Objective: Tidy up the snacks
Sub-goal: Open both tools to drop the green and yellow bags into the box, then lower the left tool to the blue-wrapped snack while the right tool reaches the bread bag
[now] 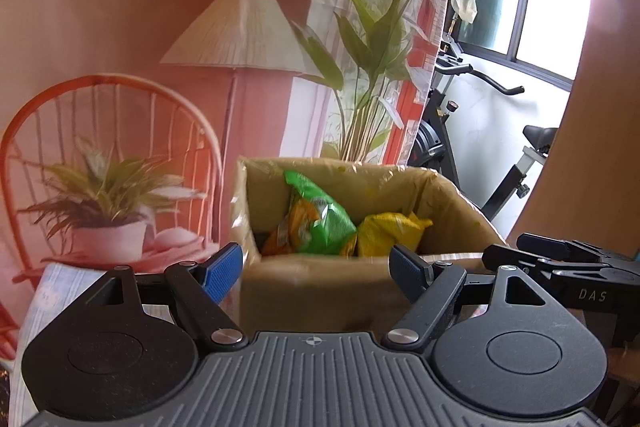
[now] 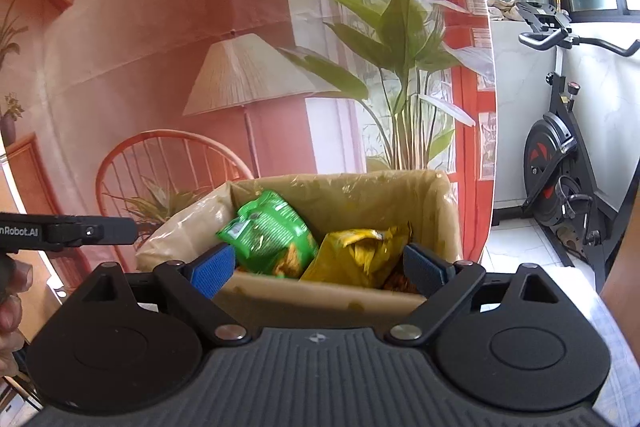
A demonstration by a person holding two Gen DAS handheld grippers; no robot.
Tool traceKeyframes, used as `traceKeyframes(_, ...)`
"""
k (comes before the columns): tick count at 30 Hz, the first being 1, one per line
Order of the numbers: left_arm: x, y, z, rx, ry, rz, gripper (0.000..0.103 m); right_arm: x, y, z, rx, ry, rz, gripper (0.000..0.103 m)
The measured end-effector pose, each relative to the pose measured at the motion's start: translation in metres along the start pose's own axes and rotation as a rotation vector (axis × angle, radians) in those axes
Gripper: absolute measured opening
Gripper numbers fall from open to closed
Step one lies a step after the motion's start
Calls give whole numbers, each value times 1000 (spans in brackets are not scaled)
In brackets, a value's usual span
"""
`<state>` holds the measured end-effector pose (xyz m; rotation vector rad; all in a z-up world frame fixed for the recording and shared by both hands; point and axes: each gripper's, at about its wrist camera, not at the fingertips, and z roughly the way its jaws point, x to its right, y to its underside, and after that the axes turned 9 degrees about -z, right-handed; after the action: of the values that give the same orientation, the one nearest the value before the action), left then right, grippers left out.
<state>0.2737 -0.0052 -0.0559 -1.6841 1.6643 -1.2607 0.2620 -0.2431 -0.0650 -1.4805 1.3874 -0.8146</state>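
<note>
Both grippers empty, side by side, just short of the cardboard box (image 1: 316,291), which serves as landmark here.

Left gripper (image 1: 316,263): jaws wide, blue pads (image 1: 222,269) framing the box's near wall, nothing between them. Right gripper (image 2: 316,269): jaws wide too, nothing held; its pads straddle the near rim. In the left view the right gripper shows at the box's right corner; in the right view the left one pokes in well left of the box, with fingers of the hand (image 2: 12,291) holding it.

Inside the box, which has a clear plastic liner (image 2: 180,223) draped over the rim: green snack bag (image 2: 268,235) toward the left, leaning on the far wall; yellow snack bag (image 2: 356,255) to its right, crumpled. Something orange (image 1: 280,235) low beside the green bag, probably another packet, too buried to name.

Judgement: deposit step looks done, snacks in the box. Next move calls for finding whatever snack is still out, and none shows in either view.

Behind the box: printed backdrop (image 1: 120,27) with lamp, chair and plants. Right of it, an exercise bike (image 2: 560,155) by a window. Box floor and the surface under it hidden by the gripper bodies; light cloth (image 1: 52,295) cut off at the left.
</note>
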Motion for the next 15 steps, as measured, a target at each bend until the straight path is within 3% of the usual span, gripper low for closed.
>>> traceKeyframes(15, -29, 92, -39, -58, -23, -95, 82, -21, 70, -56, -49, 1, 4, 93)
